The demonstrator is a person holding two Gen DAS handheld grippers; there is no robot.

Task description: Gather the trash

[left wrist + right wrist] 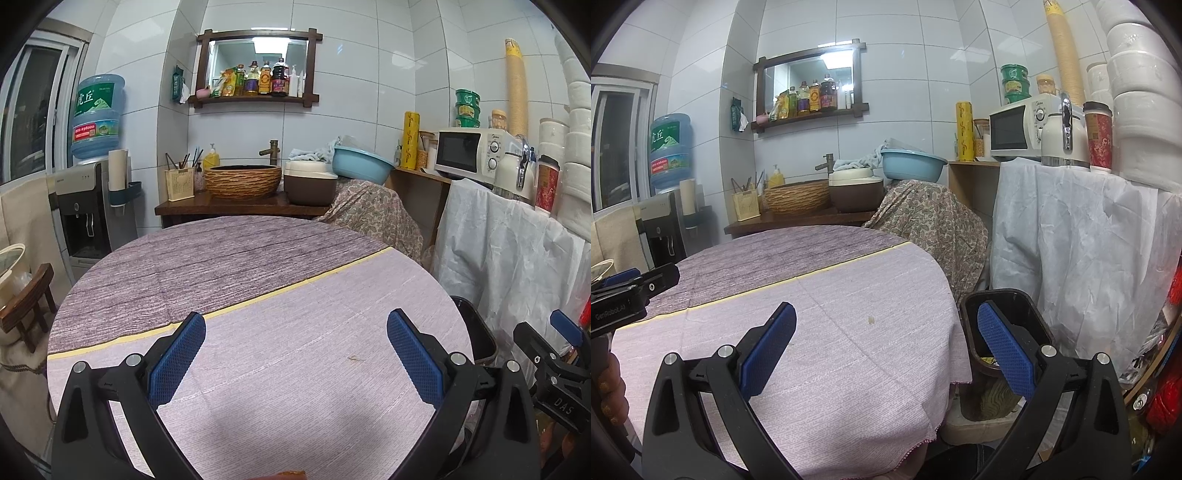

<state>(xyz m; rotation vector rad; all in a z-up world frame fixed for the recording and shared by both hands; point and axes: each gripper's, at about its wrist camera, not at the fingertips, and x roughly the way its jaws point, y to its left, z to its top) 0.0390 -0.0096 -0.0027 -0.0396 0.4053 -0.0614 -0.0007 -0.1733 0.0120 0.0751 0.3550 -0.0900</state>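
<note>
My left gripper (295, 332) is open and empty above the round table's purple cloth (295, 280). A tiny brownish scrap (355, 358) lies on the cloth between its fingers, toward the right one. My right gripper (886, 332) is open and empty at the table's right edge, its right finger over the dark trash bin (997, 299) beside the table. Something yellowish lies inside the bin (988, 361). A small pale spot (871, 319) marks the cloth. The bin's rim also shows in the left wrist view (476, 325). The right gripper shows there at the far right (554, 354), the left gripper at the right wrist view's left edge (631, 288).
A white-draped stand (1071, 236) with a microwave (1015, 129), kettle and cups is to the right. A paisley-covered object (931, 221) sits behind the table. A sink counter (240, 206) and water dispenser (85, 206) stand at the back. A wooden stool (26, 302) is at the left.
</note>
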